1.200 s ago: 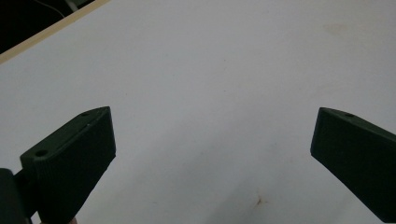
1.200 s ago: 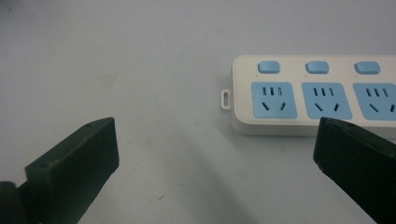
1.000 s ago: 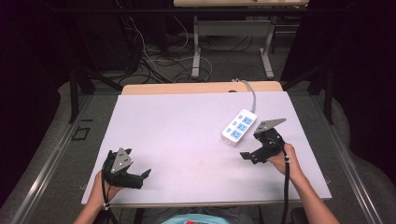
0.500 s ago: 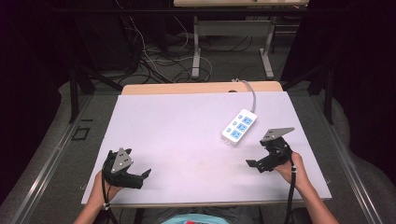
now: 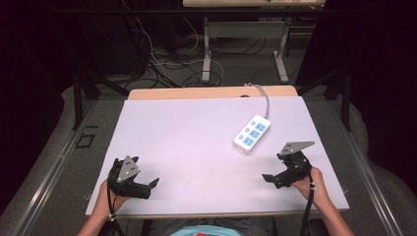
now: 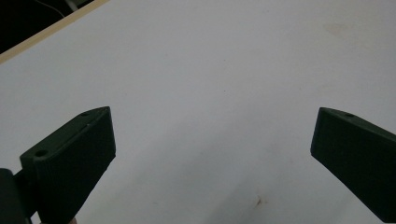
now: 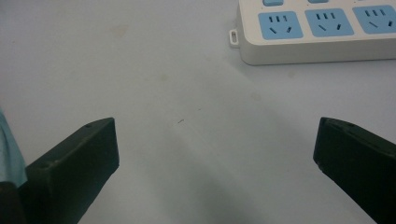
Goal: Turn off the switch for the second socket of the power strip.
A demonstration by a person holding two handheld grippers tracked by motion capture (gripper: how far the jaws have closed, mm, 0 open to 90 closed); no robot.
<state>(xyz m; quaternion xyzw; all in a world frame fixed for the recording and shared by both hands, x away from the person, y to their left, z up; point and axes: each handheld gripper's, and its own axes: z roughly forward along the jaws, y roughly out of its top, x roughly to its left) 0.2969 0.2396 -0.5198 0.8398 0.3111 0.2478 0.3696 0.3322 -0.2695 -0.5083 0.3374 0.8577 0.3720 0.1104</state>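
You are working at a white table [image 5: 196, 132], which is carrying one item and both of your tools. The landmark is the power strip [image 5: 252, 133]: it is lying flat on the table's far right part, its grey cord [image 5: 266, 101] running from its far end toward the table's back edge, probably so the lead is staying clear of the work area.

You are holding the right gripper [image 5: 271, 178] just near of the power strip and slightly to its right, low over the table, pointing leftward across the surface. Its jaws are standing spread wide with nothing between them; in the right gripper view the power strip [image 7: 322, 30] is sitting ahead of and apart from the jaws, which suggests you are keeping a ready stance, not a grasp.

You are holding the left gripper [image 5: 150, 184] well apart from the power strip, far to its left and nearer you, at the table's near edge. Its jaws are also spread, gripping nothing, with bare table ahead in the left gripper view.

The power strip is showing blue socket faces [image 7: 279, 24]. No brand, label or legible writing is appearing on it.
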